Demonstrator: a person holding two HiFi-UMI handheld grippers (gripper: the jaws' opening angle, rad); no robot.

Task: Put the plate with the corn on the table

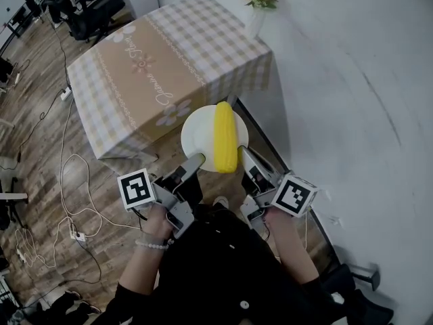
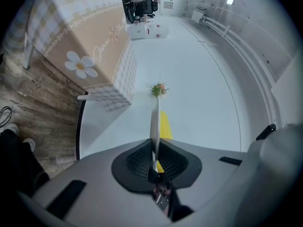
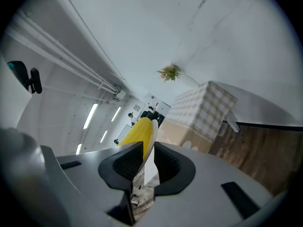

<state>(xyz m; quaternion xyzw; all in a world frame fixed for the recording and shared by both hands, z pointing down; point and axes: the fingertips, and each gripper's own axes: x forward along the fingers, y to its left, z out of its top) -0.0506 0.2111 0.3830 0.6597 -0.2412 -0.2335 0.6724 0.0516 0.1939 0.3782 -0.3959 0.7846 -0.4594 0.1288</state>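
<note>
A white plate (image 1: pixel 200 135) with a yellow corn cob (image 1: pixel 225 136) lying on it is held in the air, just off the near corner of the table (image 1: pixel 152 66). The table wears a beige checked cloth with daisies. My left gripper (image 1: pixel 192 162) is shut on the plate's near left rim and my right gripper (image 1: pixel 245 156) on its near right rim. In the left gripper view the plate (image 2: pixel 155 119) shows edge-on between the jaws of that gripper (image 2: pixel 154 153), with the corn (image 2: pixel 165 125) behind. In the right gripper view the plate rim (image 3: pixel 151 151) is pinched by that gripper (image 3: pixel 146 163), the corn (image 3: pixel 138 132) beside it.
A white vase of flowers (image 1: pixel 257 2) stands at the table's far corner against the white wall (image 1: pixel 352 80). Cables and a power strip (image 1: pixel 76 234) lie on the wooden floor to the left. Office chairs (image 1: pixel 88 9) stand at the far left.
</note>
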